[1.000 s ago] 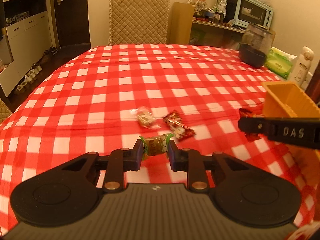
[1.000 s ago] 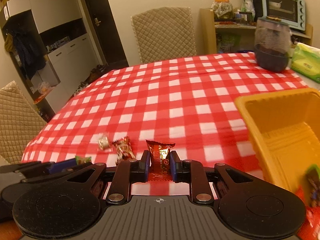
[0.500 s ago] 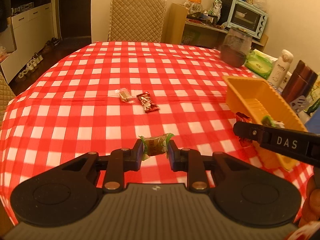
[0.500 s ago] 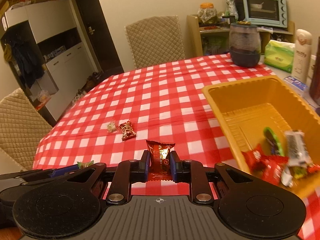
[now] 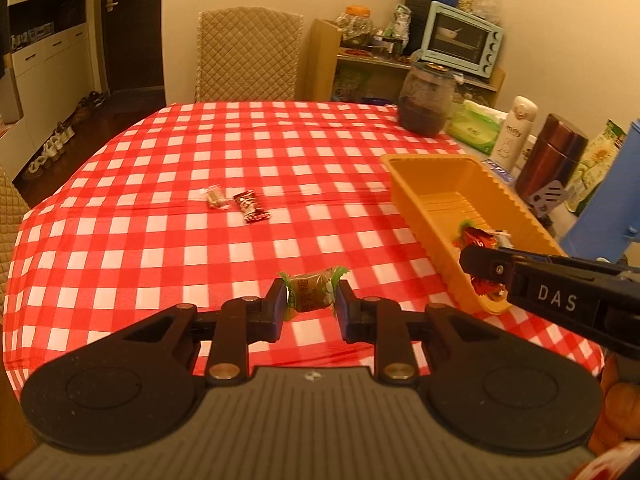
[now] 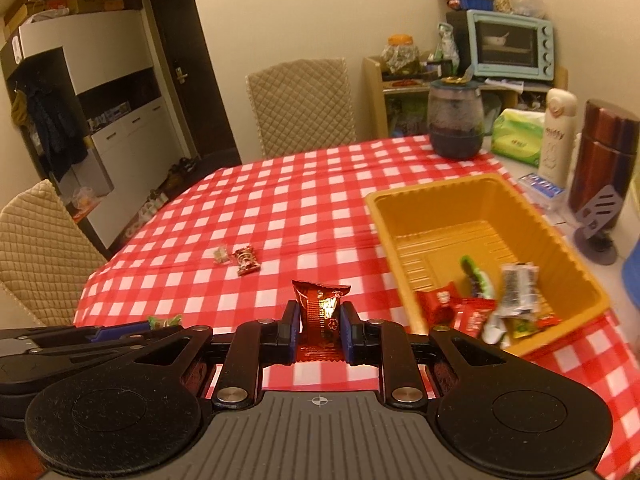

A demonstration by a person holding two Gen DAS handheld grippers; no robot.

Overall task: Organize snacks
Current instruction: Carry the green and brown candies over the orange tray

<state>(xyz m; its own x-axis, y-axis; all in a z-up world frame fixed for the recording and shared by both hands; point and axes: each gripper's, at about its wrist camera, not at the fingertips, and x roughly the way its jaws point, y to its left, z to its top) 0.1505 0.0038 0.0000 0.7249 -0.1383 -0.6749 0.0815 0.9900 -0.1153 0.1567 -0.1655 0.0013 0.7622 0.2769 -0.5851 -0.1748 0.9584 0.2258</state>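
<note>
Snacks: green-wrapped candy (image 5: 313, 289) sits crosswise btwn fingers of left gripper (image 5: 310, 303), pinched at both ends, held above checkered tablecloth (image 5: 200, 248). Right gripper (image 6: 319, 326) clamps red foil packet (image 6: 320, 316) upright, top edge projecting above fingertips. Yellow tray (image 6: 436, 204) lies to right of both grippers w/ several wrapped snacks piled at its near end. Two loose items remain on cloth, well ahead of grippers: small clear-wrapped candy (image 5: 215, 197) just beside dark red candy (image 5: 250, 206).

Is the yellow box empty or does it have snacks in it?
Not empty. The yellow box has several wrapped snacks piled in its near corner.
</note>
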